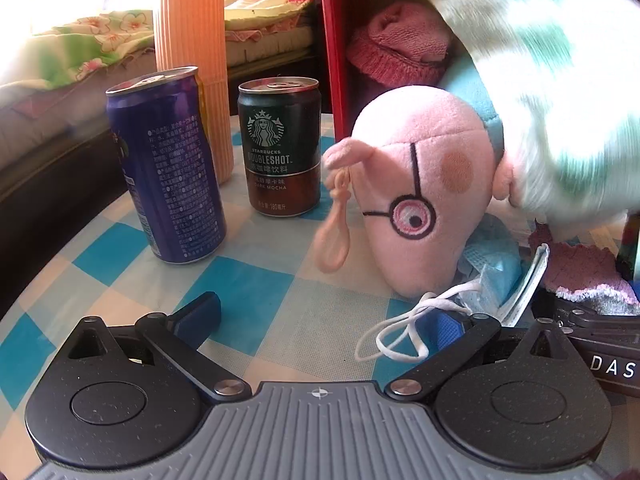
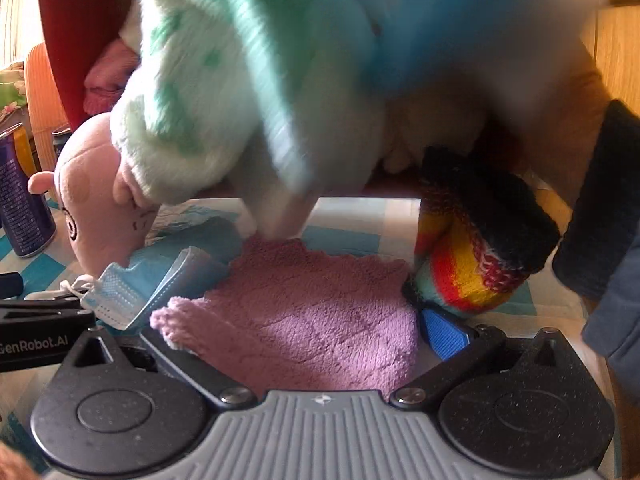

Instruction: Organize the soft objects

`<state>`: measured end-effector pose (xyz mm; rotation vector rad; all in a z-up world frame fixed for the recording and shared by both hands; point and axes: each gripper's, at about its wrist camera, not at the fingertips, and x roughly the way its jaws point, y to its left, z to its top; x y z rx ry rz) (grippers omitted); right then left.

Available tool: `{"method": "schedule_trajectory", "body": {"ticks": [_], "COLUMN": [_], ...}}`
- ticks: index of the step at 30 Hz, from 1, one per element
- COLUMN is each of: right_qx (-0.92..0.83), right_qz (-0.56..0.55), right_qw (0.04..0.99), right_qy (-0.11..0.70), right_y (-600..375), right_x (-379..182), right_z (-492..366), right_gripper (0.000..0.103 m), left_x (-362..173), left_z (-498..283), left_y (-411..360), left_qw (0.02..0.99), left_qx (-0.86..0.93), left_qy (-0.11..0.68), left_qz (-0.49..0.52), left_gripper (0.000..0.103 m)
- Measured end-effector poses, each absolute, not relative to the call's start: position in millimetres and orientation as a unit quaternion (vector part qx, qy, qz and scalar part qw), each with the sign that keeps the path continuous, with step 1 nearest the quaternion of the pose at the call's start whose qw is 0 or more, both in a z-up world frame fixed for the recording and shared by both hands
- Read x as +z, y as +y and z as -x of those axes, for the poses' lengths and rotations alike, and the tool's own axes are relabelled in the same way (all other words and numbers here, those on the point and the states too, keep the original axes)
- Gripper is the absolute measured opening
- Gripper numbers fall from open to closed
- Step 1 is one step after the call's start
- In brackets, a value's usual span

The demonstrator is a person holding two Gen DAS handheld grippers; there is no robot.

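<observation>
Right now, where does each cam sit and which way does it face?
Left wrist: on the left hand-held gripper, low over the checked table, facing two cans and the pink pig plush; both its fingers show.
Right wrist: on the right hand-held gripper, facing the purple towel and striped sock; its right finger shows.
Shared: pig plush, blue face mask, red box.

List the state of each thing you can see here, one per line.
Left gripper: open, holding nothing.
Right gripper: open, over the purple cloth.
Purple cloth: flat on the table.
Pig plush: snout down on the table.
Face mask: crumpled beside the plush.
Purple can: upright, unopened.
Coffee can: upright, unopened.
Striped sock: bunched up.
</observation>
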<state>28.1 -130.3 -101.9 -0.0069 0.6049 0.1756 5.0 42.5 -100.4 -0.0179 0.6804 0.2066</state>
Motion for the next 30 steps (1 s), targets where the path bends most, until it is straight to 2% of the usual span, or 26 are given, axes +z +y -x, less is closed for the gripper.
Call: {"method": "schedule_trajectory", "body": {"ticks": [30], "right_qx": [0.086], "right_qz": [0.003], "right_qw": [0.951], "right_qy": [0.297], "right_y": [-131.2], "right_x": [-102.4], "right_z": [-27.9], "right_gripper": [0.085], "left_x": [-100.8], "left_z": [-2.2], "left_y": [38.4], "left_qw": [0.937], "left_qx": [0.109], "left_qy": [0.332], "left_qz": [0.01], "left_gripper": [0.098]}}
